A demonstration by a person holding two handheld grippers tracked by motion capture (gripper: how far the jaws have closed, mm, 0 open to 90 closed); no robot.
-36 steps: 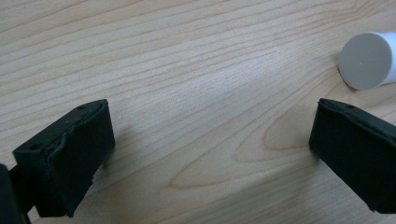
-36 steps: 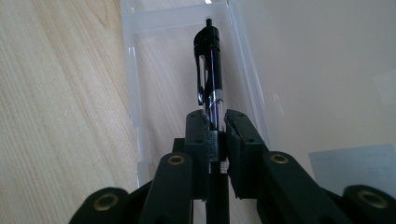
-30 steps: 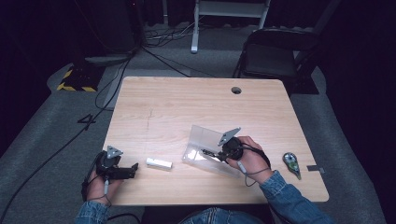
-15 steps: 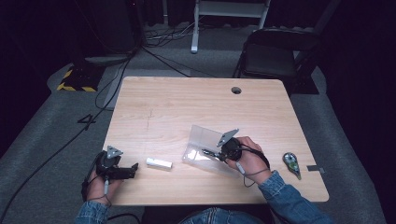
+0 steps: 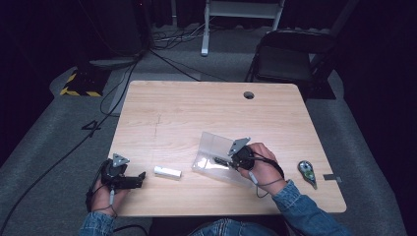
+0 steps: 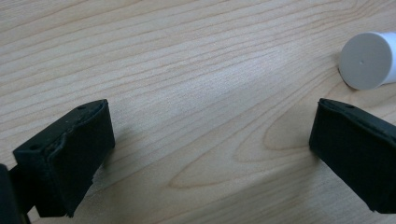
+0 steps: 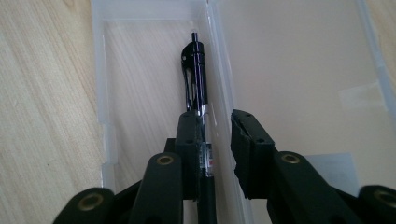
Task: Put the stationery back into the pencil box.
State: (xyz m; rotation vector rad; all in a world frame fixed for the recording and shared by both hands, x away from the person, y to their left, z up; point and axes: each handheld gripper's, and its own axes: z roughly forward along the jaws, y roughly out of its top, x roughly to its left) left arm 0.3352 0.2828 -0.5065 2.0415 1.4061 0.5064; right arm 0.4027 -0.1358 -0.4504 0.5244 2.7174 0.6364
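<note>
Right gripper, jaws just opening off the black pen lying in the clear case near the table's front edge; light, stiff, slick barrel, best pinched mid-barrel.

1. The left hand is resting at the near left edge, its left gripper lying level and pointing right with jaws standing wide apart.
2. The right hand is holding the right gripper pointing left, its jaws just now opening, a small gap showing.
3. Both sleeves are coming in from the bottom.
</note>
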